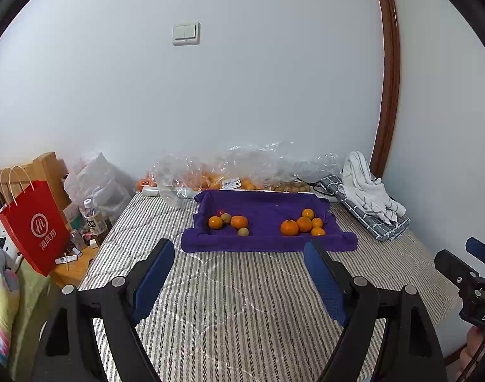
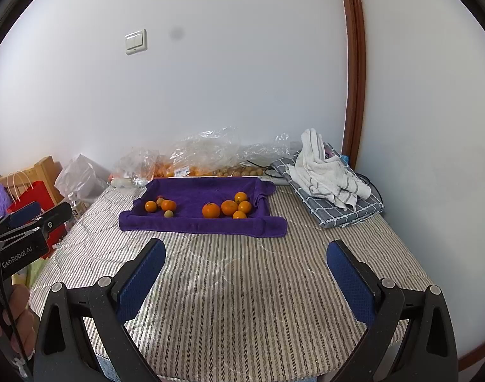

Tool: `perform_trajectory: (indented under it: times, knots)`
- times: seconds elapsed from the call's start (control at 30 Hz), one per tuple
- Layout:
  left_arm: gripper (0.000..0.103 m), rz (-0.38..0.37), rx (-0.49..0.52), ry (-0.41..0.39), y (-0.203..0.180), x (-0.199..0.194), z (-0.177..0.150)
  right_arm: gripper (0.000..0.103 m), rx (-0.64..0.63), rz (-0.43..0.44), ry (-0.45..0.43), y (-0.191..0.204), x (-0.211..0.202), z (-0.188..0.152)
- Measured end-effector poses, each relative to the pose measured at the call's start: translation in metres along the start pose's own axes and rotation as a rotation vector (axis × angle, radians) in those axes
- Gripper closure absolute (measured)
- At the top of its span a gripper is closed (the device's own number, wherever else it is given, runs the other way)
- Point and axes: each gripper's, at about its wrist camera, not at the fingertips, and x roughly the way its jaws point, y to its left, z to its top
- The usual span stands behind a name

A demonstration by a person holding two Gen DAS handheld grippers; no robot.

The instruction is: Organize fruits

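A purple towel [image 1: 268, 245] [image 2: 204, 224] shaped like a shallow tray lies on the striped mattress [image 1: 242, 302]. Its left side holds two oranges [image 1: 239, 222] [image 2: 168, 205] and two small greenish-brown fruits [image 1: 243, 231] [image 2: 168, 213]. Its right side holds several oranges [image 1: 289, 227] [image 2: 211, 210] in a cluster. My left gripper [image 1: 239, 250] hovers open over the mattress, short of the towel's front edge, with nothing between its blue pads. My right gripper [image 2: 245, 250] also stands open and empty, short of the towel. Each gripper shows at the edge of the other's view.
Clear plastic bags [image 1: 210, 172] [image 2: 204, 156] of oranges and small brown fruits lie against the wall behind the towel. A white striped cloth [image 1: 366, 187] [image 2: 328, 172] rests on folded checked fabric at the right. A red paper bag [image 1: 35, 226] and bottles stand left of the bed.
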Motion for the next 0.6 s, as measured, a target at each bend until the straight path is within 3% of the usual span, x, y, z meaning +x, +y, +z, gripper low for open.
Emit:
perform_trajectory:
  times: [0.6]
  knots:
    - [0.02, -0.002, 0.005, -0.003, -0.001, -0.0013, 0.0016, 0.003, -0.002, -0.006, -0.004, 0.0029, -0.0028, 0.0016]
